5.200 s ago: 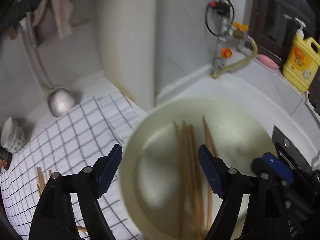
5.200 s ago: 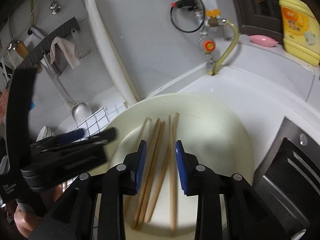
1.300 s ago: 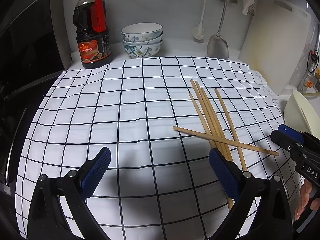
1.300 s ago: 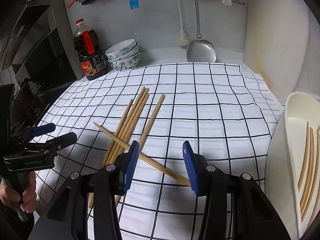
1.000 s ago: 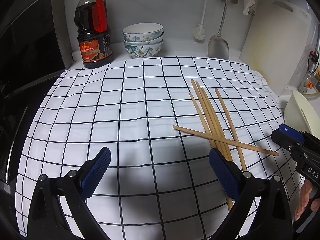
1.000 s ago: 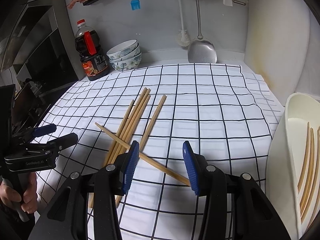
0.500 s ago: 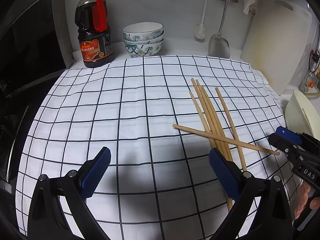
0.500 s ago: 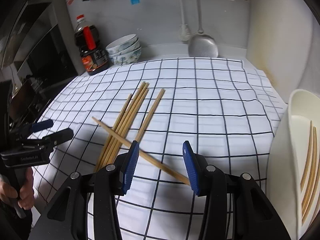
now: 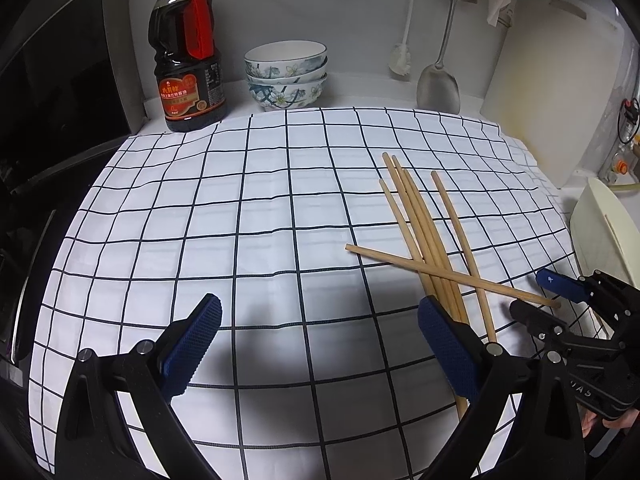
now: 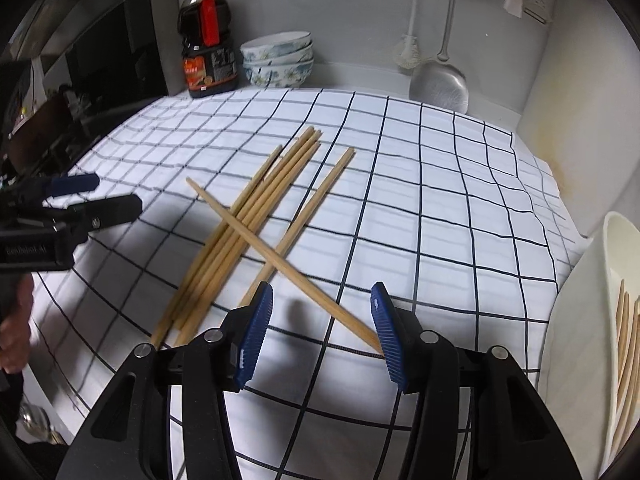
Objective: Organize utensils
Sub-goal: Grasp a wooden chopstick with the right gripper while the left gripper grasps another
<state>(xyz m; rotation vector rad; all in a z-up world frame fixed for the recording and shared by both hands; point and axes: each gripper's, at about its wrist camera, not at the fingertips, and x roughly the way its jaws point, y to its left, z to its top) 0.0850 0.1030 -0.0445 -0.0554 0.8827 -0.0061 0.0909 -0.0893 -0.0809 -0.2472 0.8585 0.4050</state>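
Note:
Several wooden chopsticks (image 9: 420, 232) lie in a loose bunch on the white checked cloth (image 9: 240, 220). One single chopstick (image 10: 280, 262) lies across that bunch. My right gripper (image 10: 320, 320) hangs low over the near end of this crossing stick. Its jaws are opening, the stick's end lies between them close to the right pad (image 10: 386, 336), and neither pad presses on it. My left gripper (image 9: 320, 340) stands wide open above bare cloth, left of the bunch, with nothing in it. Each gripper shows in the other's view: the right gripper (image 9: 540, 296) and the left gripper (image 10: 108, 194).
A cream basin (image 10: 580, 320) at the right edge holds more chopsticks (image 10: 624, 340). At the back stand a soy sauce bottle (image 9: 188, 60), stacked bowls (image 9: 286, 76), a hanging metal spatula (image 9: 436, 84) and a leaning cutting board (image 9: 540, 92). A dark stove edge runs along the left.
My right gripper has sunk closer to the crossing chopstick, rolled a little, and its jaws have widened. The left gripper and the chopsticks have not moved.

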